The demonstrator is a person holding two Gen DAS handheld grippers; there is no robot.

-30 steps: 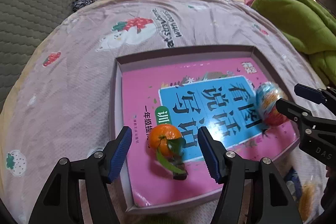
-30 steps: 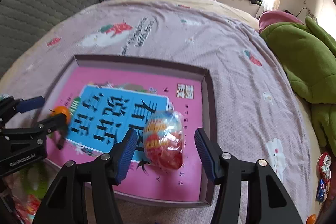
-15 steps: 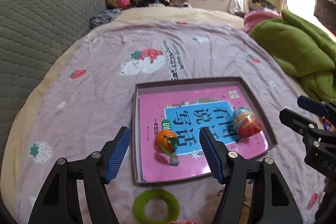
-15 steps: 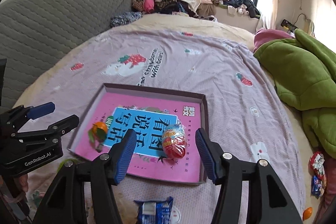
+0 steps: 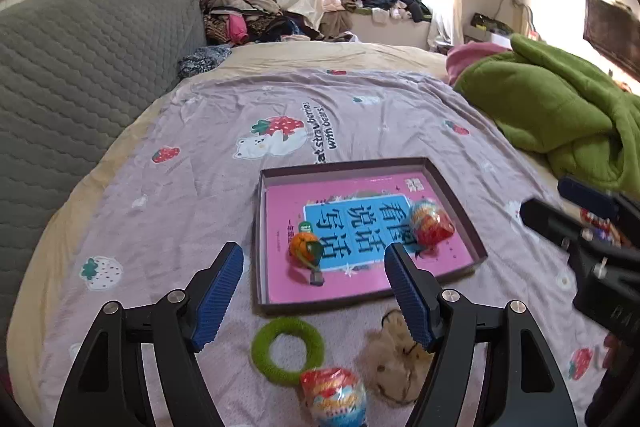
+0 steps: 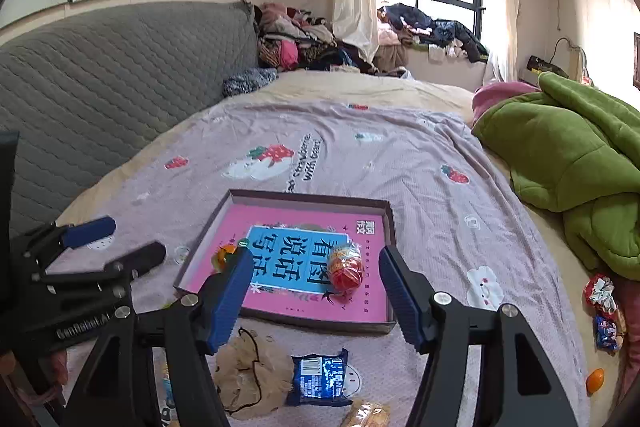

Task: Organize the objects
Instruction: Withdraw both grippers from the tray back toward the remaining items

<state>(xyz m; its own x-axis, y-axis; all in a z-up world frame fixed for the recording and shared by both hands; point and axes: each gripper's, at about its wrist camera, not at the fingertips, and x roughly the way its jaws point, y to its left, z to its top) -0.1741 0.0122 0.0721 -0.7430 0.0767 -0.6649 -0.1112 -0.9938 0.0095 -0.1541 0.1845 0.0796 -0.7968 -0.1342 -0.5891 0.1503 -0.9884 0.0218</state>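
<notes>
A shallow dark tray lined with a pink and blue book lies on the lilac bedspread. In it sit an orange tangerine toy with a green leaf and a red wrapped egg-shaped snack. My left gripper is open and empty, raised in front of the tray. My right gripper is open and empty, also pulled back from the tray. Near me lie a green ring, a second wrapped snack, a beige scrunchie and a blue packet.
A green blanket is heaped at the right. A grey quilted headboard runs along the left. Snack packets and a small orange lie at the bed's right edge. Clothes pile up by the window.
Both grippers have drawn back and up from the tray, open and empty. The tangerine toy and wrapped snack stay in the tray. The ring, scrunchie and packets have come into view.
</notes>
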